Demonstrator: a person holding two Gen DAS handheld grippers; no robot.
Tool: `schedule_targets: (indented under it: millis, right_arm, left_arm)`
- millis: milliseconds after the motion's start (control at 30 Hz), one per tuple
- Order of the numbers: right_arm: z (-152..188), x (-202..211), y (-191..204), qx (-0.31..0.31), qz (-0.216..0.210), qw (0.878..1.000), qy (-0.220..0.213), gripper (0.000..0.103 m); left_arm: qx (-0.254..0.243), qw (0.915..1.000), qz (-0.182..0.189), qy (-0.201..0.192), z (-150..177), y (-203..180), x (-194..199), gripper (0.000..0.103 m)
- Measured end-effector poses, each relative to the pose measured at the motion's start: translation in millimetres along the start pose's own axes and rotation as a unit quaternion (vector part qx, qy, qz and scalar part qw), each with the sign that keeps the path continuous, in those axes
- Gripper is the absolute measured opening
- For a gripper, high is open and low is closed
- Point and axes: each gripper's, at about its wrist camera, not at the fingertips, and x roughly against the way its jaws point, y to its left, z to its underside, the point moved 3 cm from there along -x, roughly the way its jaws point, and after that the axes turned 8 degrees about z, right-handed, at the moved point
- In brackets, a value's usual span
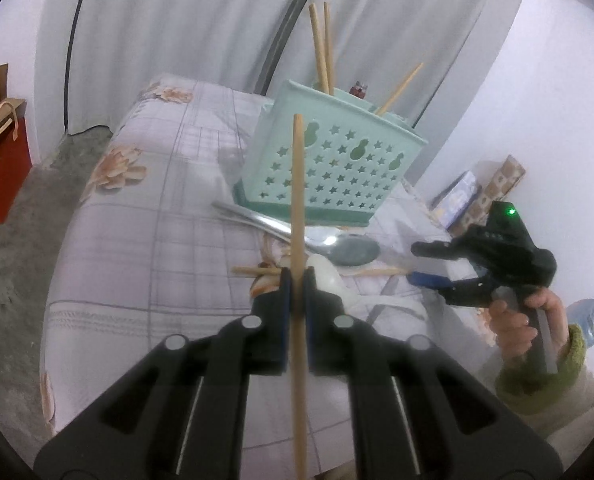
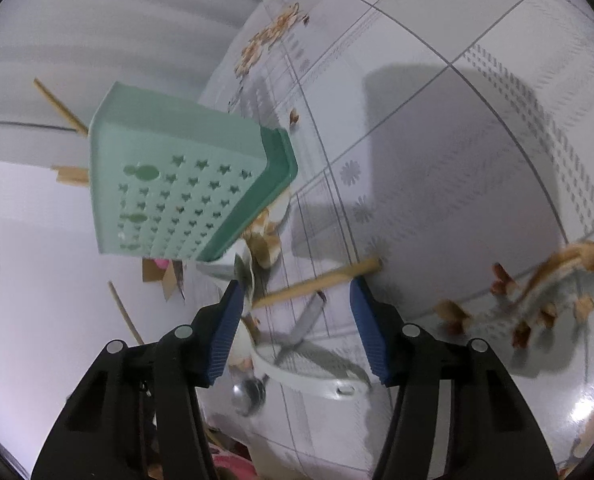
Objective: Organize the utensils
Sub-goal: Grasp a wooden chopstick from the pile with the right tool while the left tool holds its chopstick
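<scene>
The bed (image 1: 145,216) fills the view, its flowered check cover (image 2: 477,160) spread under everything. Toward its far edge stands the mint-green utensil caddy (image 1: 329,160), star holes punched in its wall, with three chopsticks (image 1: 321,48) poking up out of it. Against the caddy's near foot lie two metal spoons (image 1: 337,246), bowls toward my right side. My left claw (image 1: 295,276) is clamped tight on one wooden chopstick (image 1: 298,184), which stands upright between the pads and rises in front of the caddy wall. Off near the bed's right edge my right hand (image 1: 513,320) carries the right claw (image 2: 297,288), pads spread wide, nothing between them. In its own view a loose chopstick (image 2: 317,284) lies on the cover just beyond those tips, and a white strainer (image 2: 313,368) with a mesh face rests nearer, below the gap.
</scene>
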Motion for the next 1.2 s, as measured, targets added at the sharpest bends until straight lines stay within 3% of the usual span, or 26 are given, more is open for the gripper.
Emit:
schedule_targets:
  millis: [267,467,600,800,933,1067,1167,1200]
  right_arm:
    - [-19,-7,9,-0.008,0.033,0.999,-0.042,0.051]
    - [-22,-8,19,0.036,0.113,0.989,-0.088,0.049]
    - [-16,-11,34,0.100,0.196,0.967,-0.128,0.048]
    - [-5,-25,51,0.180,0.269,0.933,-0.158,0.038]
    - [1,-20,51,0.204,0.266,0.928,-0.163,0.037]
    - [3,-8,59,0.269,0.275,0.906,-0.174,0.037]
    - [8,-2,71,0.358,0.276,0.877,-0.160,0.037]
    - [11,-3,77,0.404,0.281,0.858,-0.147,0.037]
  left_arm:
    - [0.010,0.9999,-0.004,-0.001,4,9,2,0.005]
    - [0.011,0.9999,-0.004,-0.005,3,12,2,0.005]
    - [0.012,0.9999,-0.003,-0.007,4,14,4,0.005]
    - [0.021,0.9997,-0.004,-0.010,4,21,6,0.005]
    - [0.022,0.9996,-0.005,-0.014,5,24,9,0.005]
    - [0.023,0.9996,-0.008,-0.014,5,29,11,0.005]
    - [0.025,0.9996,-0.009,-0.013,6,31,11,0.005]
    - [0.025,0.9996,-0.009,-0.013,6,32,11,0.005]
